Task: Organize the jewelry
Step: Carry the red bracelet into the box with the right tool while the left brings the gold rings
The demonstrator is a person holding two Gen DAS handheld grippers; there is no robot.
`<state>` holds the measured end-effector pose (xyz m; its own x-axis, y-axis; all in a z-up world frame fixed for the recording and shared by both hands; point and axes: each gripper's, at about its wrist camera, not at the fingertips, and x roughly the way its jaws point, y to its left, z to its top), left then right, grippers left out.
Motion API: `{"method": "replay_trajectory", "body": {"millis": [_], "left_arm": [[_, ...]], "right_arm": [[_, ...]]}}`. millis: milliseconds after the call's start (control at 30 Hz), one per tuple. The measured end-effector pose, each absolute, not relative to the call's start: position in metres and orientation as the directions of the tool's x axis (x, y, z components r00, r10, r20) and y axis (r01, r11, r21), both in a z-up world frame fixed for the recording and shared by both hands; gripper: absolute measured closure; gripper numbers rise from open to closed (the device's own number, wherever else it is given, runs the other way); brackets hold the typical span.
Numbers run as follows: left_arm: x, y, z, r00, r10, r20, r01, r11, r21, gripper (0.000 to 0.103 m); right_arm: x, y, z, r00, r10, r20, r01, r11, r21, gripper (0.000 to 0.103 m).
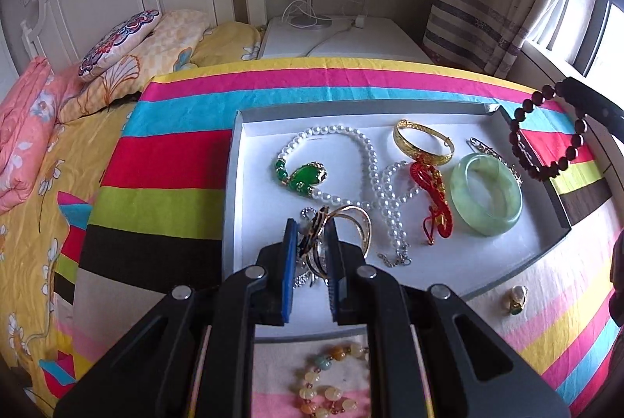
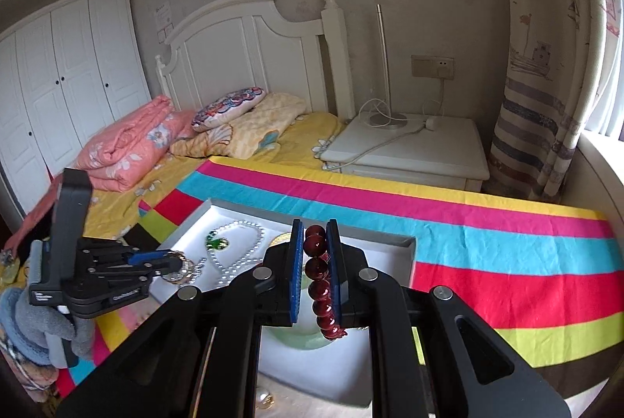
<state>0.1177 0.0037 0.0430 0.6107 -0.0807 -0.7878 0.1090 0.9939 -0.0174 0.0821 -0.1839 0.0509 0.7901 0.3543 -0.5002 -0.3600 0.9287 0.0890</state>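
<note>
Lying nearest, under the left gripper (image 1: 308,254), a strand of amber, cream and green beads (image 1: 331,379) on the striped cloth (image 1: 351,82), outside the tray. Just beyond, clamping narrow blue pads on a bundle of thin gold and dark bangles (image 1: 343,226) over the near left corner of the white jewelry tray (image 1: 238,160). Sitting on the cloth to the right of that corner, a small gold ring with a pale stone (image 1: 516,299). Lying inside the tray, further on: a white pearl necklace with a green jade pendant (image 1: 308,176), a clear bead strand (image 1: 394,207) beside it, a red knotted cord charm (image 1: 433,199), a pale green jade bangle (image 1: 485,193) flat on the tray floor, a carved gold cuff (image 1: 421,143) behind it, and a thin silver bracelet (image 1: 495,156) toward the right wall, partly hidden. Hanging past the tray's right edge, a dark red wooden bead bracelet (image 1: 546,133), pinched between the nearly closed pads of the right gripper (image 2: 315,262), its beads running in a line down the gap and dangling over the jade bangle (image 2: 304,338). Showing at the left of the right wrist view, a grey gloved hand (image 2: 54,324) gripping the left tool's handle. Standing farthest off, a white nightstand (image 2: 413,148), pillows and a white headboard (image 2: 249,43).
</note>
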Motion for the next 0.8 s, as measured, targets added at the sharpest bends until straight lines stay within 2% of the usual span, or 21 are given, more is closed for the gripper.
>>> {"method": "replay_trajectory", "body": {"millis": [367,467,533,600,667,733,800], "left_arm": [[0.137,0.0,0.031,0.608,-0.049,-0.792,0.097,0.995,0.013,0.089],[0.137,0.002,0.03,0.608,-0.055,-0.792,0.097,0.995,0.005,0.087],[0.136,0.002,0.03,0.611,-0.048,-0.791,0.094,0.996,0.012,0.081],[0.132,0.002,0.031,0.624,-0.04,-0.78,0.086,0.996,0.018,0.059],[0.129,0.003,0.035,0.638,-0.038,-0.769,0.08,0.997,0.018,0.047],[0.126,0.004,0.038,0.646,-0.039,-0.762,0.077,0.997,0.014,0.043],[0.122,0.004,0.042,0.656,-0.035,-0.754,0.071,0.997,0.015,0.034]], "right_arm": [[0.137,-0.143,0.022,0.791,0.158,-0.59,-0.319,0.931,-0.179,0.09],[0.14,-0.14,0.011,0.766,0.167,-0.621,-0.345,0.922,-0.177,0.09],[0.14,-0.143,0.008,0.742,0.195,-0.641,-0.358,0.924,-0.134,0.09],[0.14,-0.149,0.009,0.725,0.231,-0.649,-0.366,0.927,-0.079,0.088],[0.136,-0.154,0.013,0.725,0.259,-0.638,-0.364,0.931,-0.036,0.081],[0.129,-0.159,0.019,0.729,0.293,-0.619,-0.365,0.931,0.011,0.068],[0.124,-0.166,0.026,0.733,0.321,-0.6,-0.364,0.93,0.053,0.067]]}}
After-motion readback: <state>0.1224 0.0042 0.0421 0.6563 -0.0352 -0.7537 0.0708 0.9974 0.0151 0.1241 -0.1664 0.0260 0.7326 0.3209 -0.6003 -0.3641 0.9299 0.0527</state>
